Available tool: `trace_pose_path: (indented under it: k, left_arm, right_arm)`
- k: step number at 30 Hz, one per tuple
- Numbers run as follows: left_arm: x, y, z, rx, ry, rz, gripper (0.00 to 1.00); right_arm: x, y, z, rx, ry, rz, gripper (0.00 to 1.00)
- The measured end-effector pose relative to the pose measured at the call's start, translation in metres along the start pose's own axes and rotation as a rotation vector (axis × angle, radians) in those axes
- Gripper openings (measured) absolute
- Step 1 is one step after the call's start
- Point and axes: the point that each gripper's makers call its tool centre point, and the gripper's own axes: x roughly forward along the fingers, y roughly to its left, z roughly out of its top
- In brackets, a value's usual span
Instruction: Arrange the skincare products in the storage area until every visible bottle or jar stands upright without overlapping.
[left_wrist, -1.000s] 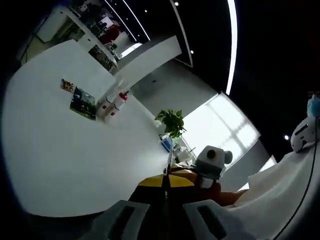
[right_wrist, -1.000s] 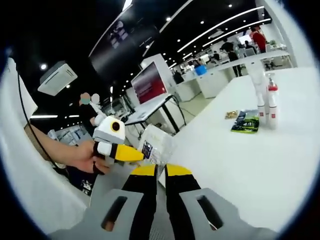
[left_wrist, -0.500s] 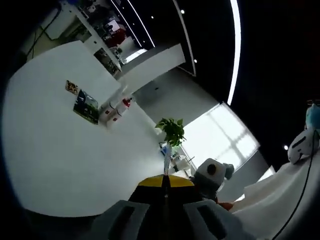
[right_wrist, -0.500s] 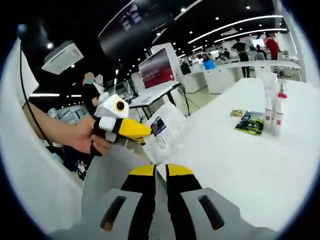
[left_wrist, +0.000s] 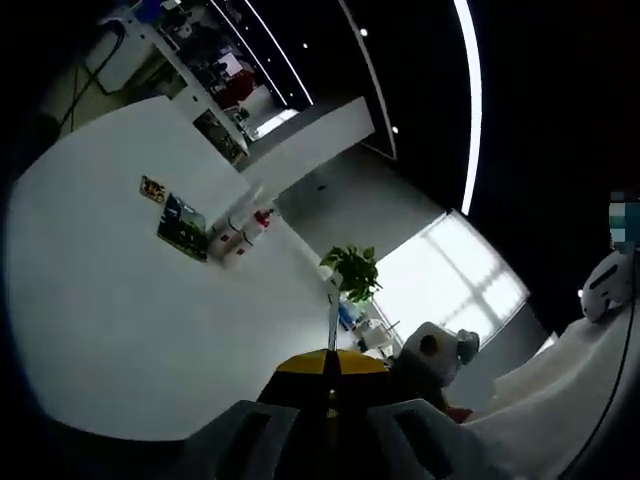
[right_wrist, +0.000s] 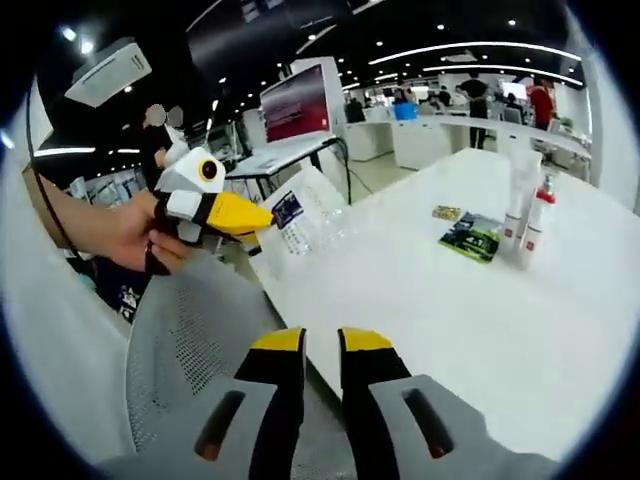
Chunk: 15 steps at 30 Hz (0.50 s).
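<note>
Meanwhile, the left tool, jaws pinched on a clear plastic pouch with a dark label, has swung up and toward the white surface since a second ago; the pouch now hangs at the near edge. The right tool holds nothing, its jaws narrow with a slim gap. Well beyond the pouch, two slim bottles stand upright, just beside a green packet. Delivery, judged, is beginning.
</note>
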Motion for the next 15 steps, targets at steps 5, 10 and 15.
trace_pose_path:
  k: [5, 10, 15]
  left_arm:
    - [0.006, 0.006, -0.003, -0.022, 0.020, 0.025, 0.01]
    - [0.009, 0.008, -0.008, -0.040, 0.048, 0.036, 0.01]
    - [0.013, 0.015, -0.010, -0.097, 0.066, 0.064, 0.01]
  right_arm:
    - [0.011, -0.009, -0.008, 0.025, -0.001, -0.034, 0.20]
    - [0.008, -0.021, -0.001, -0.043, -0.044, -0.096, 0.32]
    - [0.006, -0.027, 0.004, -0.090, -0.064, -0.136, 0.45]
